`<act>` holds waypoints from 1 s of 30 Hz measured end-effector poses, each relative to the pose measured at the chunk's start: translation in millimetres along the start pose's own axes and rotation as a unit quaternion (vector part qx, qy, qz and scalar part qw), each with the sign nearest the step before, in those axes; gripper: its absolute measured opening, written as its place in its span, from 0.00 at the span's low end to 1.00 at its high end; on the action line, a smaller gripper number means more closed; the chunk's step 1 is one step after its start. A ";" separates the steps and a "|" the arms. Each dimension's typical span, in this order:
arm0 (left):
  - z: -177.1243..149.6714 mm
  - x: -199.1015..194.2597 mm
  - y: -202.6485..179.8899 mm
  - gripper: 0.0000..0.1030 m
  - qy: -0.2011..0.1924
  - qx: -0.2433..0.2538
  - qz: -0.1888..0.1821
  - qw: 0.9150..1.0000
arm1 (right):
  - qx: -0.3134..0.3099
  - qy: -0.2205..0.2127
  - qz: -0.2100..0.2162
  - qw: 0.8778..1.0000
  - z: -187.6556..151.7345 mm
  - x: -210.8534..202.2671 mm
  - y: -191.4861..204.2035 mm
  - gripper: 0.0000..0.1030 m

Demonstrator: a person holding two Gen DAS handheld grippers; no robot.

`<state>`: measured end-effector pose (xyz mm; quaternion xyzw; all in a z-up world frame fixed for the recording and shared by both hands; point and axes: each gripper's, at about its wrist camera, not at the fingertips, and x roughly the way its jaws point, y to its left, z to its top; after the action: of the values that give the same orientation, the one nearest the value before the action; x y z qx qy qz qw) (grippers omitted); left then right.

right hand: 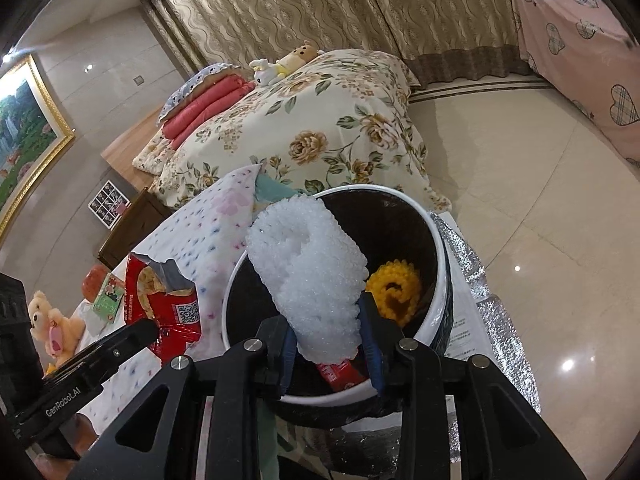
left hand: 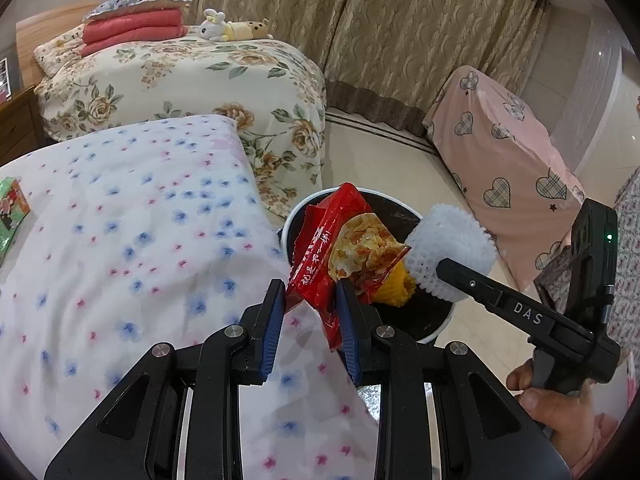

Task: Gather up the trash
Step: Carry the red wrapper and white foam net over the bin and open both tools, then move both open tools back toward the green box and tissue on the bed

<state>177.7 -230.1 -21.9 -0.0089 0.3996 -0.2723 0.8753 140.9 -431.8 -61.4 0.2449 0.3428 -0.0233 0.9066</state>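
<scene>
Far bed (left hand: 192, 76): we see it under a cream floral quilt, with folded red blankets (left hand: 132, 34) stacked near the headboard and two soft toys (left hand: 234, 28) lying beside them.
Near bed cover (left hand: 132, 240): white cloth with blue and pink flowers, filling the lower left of our left wrist view; the bin stands just beside its edge.
Pink cover (left hand: 500, 148): a heart-patterned sheet draped over something on the far side of the floor; we cannot tell what lies under it.
Trash bin (right hand: 438, 272): round, white-rimmed, dark inside, standing on the floor on a silvery foil sheet (right hand: 476, 280).
White foam net (right hand: 312, 276): a fruit sleeve, held upright over the near rim of the bin, its upper end leaning toward the bed.
Right gripper (right hand: 328, 340): we see its blue pads pressed into the lower end of the white foam net, so the jaws are closed on it.
Red snack wrapper (left hand: 340, 252): torn open, held over the near-bed side of the bin, its printed picture of food turned toward the left camera.
Left gripper (left hand: 310, 300): its jaws pinch the lower corner of the red snack wrapper.
Yellow foam net (right hand: 394, 292): curled up and lying inside the bin against the far wall.
Green box (left hand: 12, 212): lying on the near bed cover, well apart from the bin.
Red scrap (right hand: 340, 374): something red sits low in the bin behind the right gripper; it is mostly hidden, so we cannot say what it is.
</scene>
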 end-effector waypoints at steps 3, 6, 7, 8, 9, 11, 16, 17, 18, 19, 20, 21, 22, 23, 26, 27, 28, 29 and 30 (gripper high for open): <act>3.9 5.0 -4.9 0.25 0.002 0.002 -0.001 1.000 | 0.001 0.001 -0.002 1.000 2.9 2.4 -2.6 0.31; 5.5 9.5 -8.8 0.25 0.005 0.005 0.000 1.000 | 0.003 0.002 -0.003 1.000 5.5 4.4 -5.1 0.32; 6.2 10.8 -9.7 0.25 0.006 0.005 -0.001 1.000 | 0.002 0.003 -0.004 1.000 6.2 5.2 -5.9 0.32; 7.0 12.4 -10.6 0.25 0.007 0.006 0.000 1.000 | 0.002 0.004 -0.005 1.000 6.8 5.9 -5.8 0.32; 7.5 13.6 -11.2 0.25 0.008 0.006 0.000 1.000 | 0.001 0.005 -0.005 1.000 7.7 7.0 -5.4 0.32; 8.2 14.9 -13.0 0.25 0.009 0.007 0.000 1.000 | 0.000 0.008 -0.007 1.000 8.5 8.5 -5.4 0.32; 9.5 20.1 -16.7 0.25 0.013 0.009 -0.001 1.000 | 0.000 0.011 -0.008 1.000 9.8 11.8 -7.3 0.33; 9.6 20.8 -17.2 0.25 0.014 0.010 -0.001 1.000 | 0.000 0.011 -0.007 1.000 12.3 13.1 -7.0 0.33; 9.5 21.7 -17.9 0.25 0.015 0.010 -0.001 1.000 | 0.001 0.011 -0.007 1.000 12.4 13.4 -7.2 0.33; 9.2 22.2 -18.7 0.25 0.016 0.010 -0.001 1.000 | 0.001 0.011 -0.007 1.000 12.4 13.2 -7.1 0.33; 9.4 22.5 -19.2 0.25 0.016 0.010 -0.001 1.000 | 0.001 0.011 -0.007 1.000 12.6 13.0 -6.8 0.33; 9.6 22.9 -19.7 0.26 0.017 0.011 -0.001 1.000 | 0.000 0.011 -0.008 1.000 12.7 13.0 -6.9 0.33; 10.1 23.6 -20.1 0.26 0.018 0.011 0.000 1.000 | 0.001 0.012 -0.008 1.000 12.9 13.6 -6.9 0.34; 10.8 24.3 -19.9 0.26 0.018 0.011 0.000 1.000 | 0.002 0.012 -0.007 1.000 13.0 13.8 -7.1 0.34; 11.2 24.0 -19.7 0.36 0.021 0.007 -0.002 1.000 | 0.009 0.013 -0.004 1.000 13.7 14.5 -9.9 0.45; 11.0 22.7 -19.9 0.38 0.019 0.007 -0.002 1.000 | 0.013 0.014 -0.002 1.000 13.8 15.1 -11.7 0.51; 11.4 22.7 -20.0 0.40 0.019 0.008 -0.002 1.000 | 0.016 0.013 0.000 1.000 13.8 14.7 -12.1 0.54; 10.8 21.6 -19.5 0.43 0.018 0.008 -0.001 1.000 | 0.017 0.013 0.000 1.000 14.0 14.7 -13.4 0.56; 9.9 20.0 -18.8 0.45 0.016 0.008 0.000 1.000 | 0.017 0.012 -0.003 1.000 13.6 14.1 -13.0 0.57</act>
<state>186.5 -257.9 -24.7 0.0025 0.4110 -0.2753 0.8691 157.3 -447.7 -67.1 0.2591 0.3537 -0.0287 0.8983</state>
